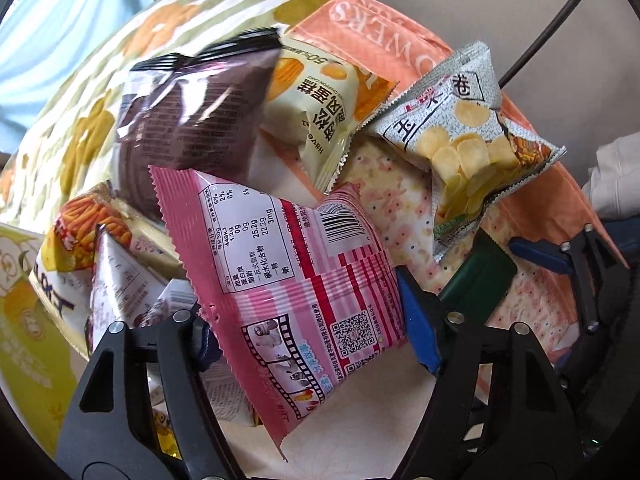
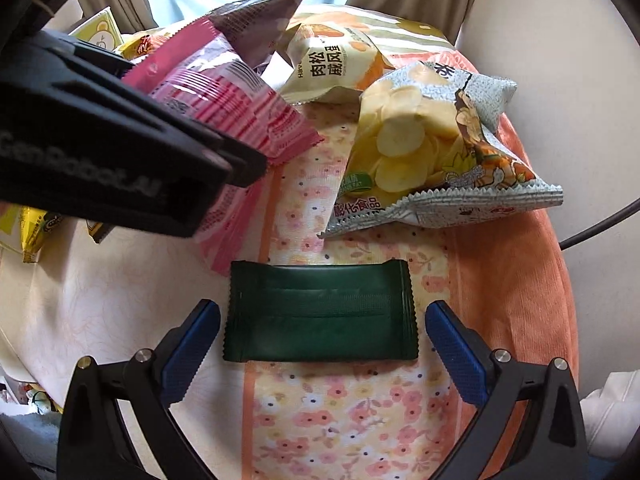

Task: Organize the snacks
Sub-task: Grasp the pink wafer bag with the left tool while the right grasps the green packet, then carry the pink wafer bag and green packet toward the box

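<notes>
My left gripper (image 1: 308, 308) is shut on a pink snack packet (image 1: 288, 264), its blue pad pressed against the packet's right edge. The packet hangs tilted above the other snacks, with its printed back towards the camera. In the right wrist view the same pink packet (image 2: 224, 92) sticks out from under the left gripper's black body. My right gripper (image 2: 323, 308) stands open, its blue pads on either side of a dark green packet (image 2: 320, 312) lying flat on the floral cloth (image 2: 340, 420); the pads do not touch it. That green packet (image 1: 480, 276) also shows in the left wrist view.
A grey chips bag (image 2: 436, 148), a cream cake packet (image 2: 332, 64) and a dark brown packet (image 1: 192, 120) lie beyond. At the left are an orange sticks packet (image 1: 88, 224), a white packet (image 1: 120, 288) and a yellow-green box (image 1: 24, 320). A black cable (image 1: 560, 20) runs at the upper right.
</notes>
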The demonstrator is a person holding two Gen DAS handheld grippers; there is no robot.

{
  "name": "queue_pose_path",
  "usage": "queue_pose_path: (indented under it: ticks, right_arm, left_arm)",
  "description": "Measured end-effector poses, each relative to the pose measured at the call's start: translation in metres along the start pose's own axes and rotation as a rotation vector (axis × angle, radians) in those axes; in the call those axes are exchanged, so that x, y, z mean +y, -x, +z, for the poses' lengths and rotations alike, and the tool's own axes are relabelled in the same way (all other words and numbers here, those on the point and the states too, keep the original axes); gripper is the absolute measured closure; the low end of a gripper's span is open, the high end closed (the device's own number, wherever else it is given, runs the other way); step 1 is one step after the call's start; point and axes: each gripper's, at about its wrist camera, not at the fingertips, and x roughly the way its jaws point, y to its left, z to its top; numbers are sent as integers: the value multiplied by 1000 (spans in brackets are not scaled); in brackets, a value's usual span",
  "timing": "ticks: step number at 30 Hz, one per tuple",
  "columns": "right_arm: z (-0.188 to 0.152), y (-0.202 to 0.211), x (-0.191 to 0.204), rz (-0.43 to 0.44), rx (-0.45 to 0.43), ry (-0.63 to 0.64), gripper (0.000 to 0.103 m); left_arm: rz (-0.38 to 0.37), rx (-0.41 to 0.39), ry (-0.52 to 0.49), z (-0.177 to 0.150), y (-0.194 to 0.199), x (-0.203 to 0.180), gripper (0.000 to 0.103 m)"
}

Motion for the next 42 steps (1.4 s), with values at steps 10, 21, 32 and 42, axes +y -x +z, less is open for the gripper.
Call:
queue_pose_path:
  ticks: [10, 21, 32, 42]
  right_arm:
    - [6, -9, 1, 37, 12, 45, 11]
    - [2, 4, 6, 73, -26, 75, 32]
    - [15, 61, 1, 82, -95, 137, 32]
    - [54, 120, 10, 101, -228, 271, 32]
  left_arm:
    - [4, -27, 57, -5, 19, 12, 33]
    - [26, -57, 108, -21, 44, 16, 33]
    - [74, -159, 185, -35, 104, 10, 33]
    - [192, -304, 332, -59, 188, 38, 33]
